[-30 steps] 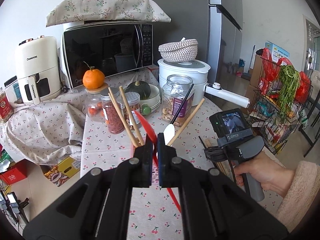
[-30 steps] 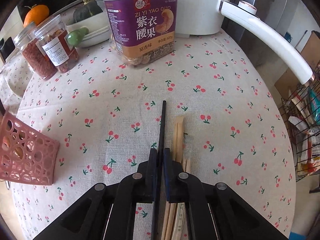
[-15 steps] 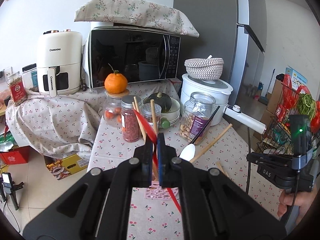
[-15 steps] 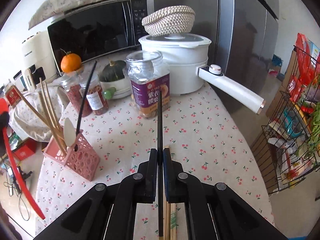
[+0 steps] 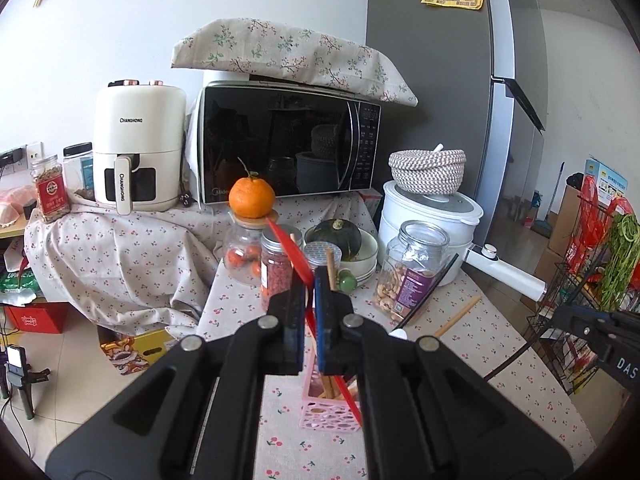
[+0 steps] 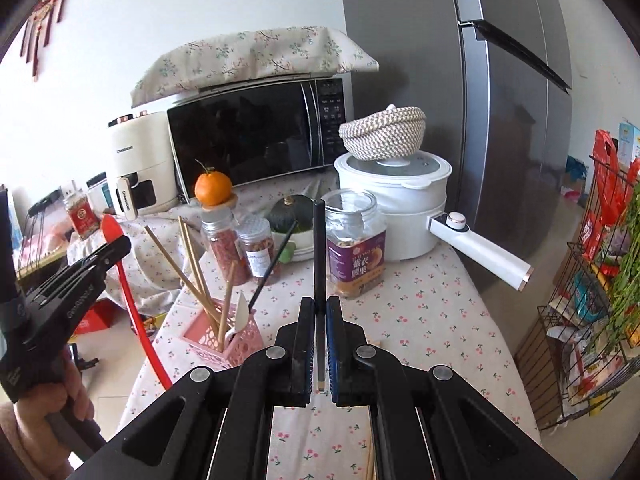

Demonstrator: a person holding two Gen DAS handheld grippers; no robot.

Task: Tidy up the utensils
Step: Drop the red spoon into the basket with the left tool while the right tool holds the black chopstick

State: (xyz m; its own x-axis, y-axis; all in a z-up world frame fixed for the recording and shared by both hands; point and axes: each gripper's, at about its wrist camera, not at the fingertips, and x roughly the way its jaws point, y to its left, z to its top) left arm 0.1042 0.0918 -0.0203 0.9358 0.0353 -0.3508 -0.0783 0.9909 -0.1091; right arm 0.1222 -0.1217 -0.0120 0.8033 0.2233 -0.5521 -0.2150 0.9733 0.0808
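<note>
Cherry-print tablecloth [image 6: 432, 320], pink utensil holder [image 6: 218, 338] standing on it.
Left gripper [image 5: 307, 286] pinches a red spoon [image 5: 290, 250]; right gripper [image 6: 319, 314] pinches a black chopstick [image 6: 319, 248].

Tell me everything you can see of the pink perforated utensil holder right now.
The pink perforated plastic utensil holder is a small square basket with round holes in its walls. It stands upright on the cherry-print tablecloth, near the table's edge. Wooden chopsticks, a white spoon and a black chopstick lean out of it. Neither pair of tongs touches it.
</note>
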